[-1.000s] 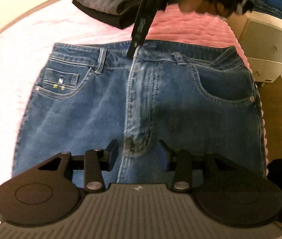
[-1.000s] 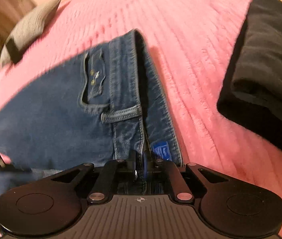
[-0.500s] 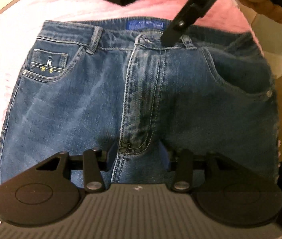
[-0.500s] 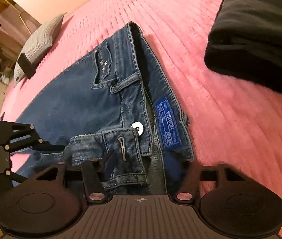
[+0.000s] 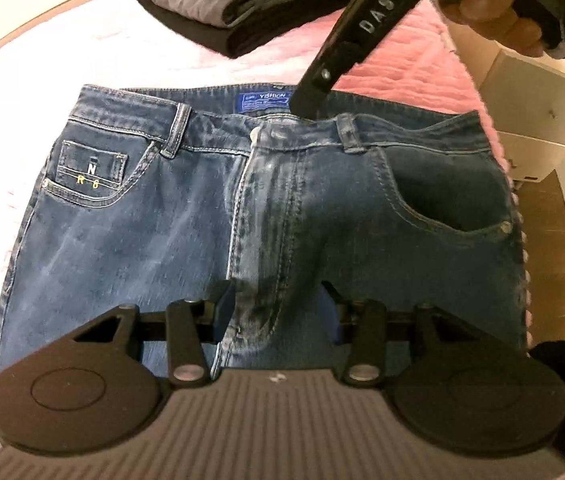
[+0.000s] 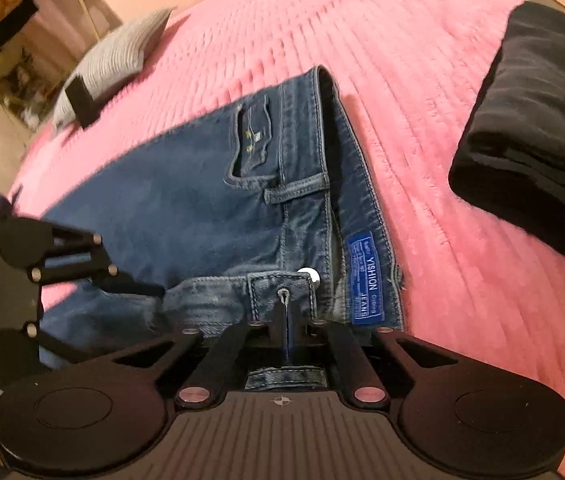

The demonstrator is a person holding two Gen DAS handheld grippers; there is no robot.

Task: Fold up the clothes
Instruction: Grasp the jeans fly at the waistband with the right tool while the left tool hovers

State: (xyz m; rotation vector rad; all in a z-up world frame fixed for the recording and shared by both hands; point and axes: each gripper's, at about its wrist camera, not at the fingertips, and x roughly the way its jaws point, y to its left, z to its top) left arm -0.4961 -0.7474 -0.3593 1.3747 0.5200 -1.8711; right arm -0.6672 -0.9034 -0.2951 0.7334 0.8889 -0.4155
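Observation:
Blue jeans [image 5: 154, 232] lie front side up on a pink bed cover, waistband away from me. My left gripper [image 5: 278, 304] is open and hovers over the crotch seam below the fly. My right gripper [image 6: 288, 320] is shut on the front waistband of the jeans [image 6: 186, 208] at the buttonhole, beside the silver button [image 6: 309, 275] and the blue label [image 6: 366, 280]. In the left wrist view the right gripper [image 5: 310, 106] comes down from the upper right onto the waistband. The left gripper [image 6: 138, 286] shows at the left of the right wrist view.
A folded stack of dark clothes [image 5: 242, 4] lies on the pink bed cover [image 6: 422, 80] just beyond the waistband. A white cabinet [image 5: 538, 96] stands at the bed's right edge. A grey pillow [image 6: 114, 56] lies farther along the bed.
My right gripper was shut on the waistband, opened and shifted along it half a second ago, and has now shut on it at the buttonhole. The left gripper stayed open over the crotch.

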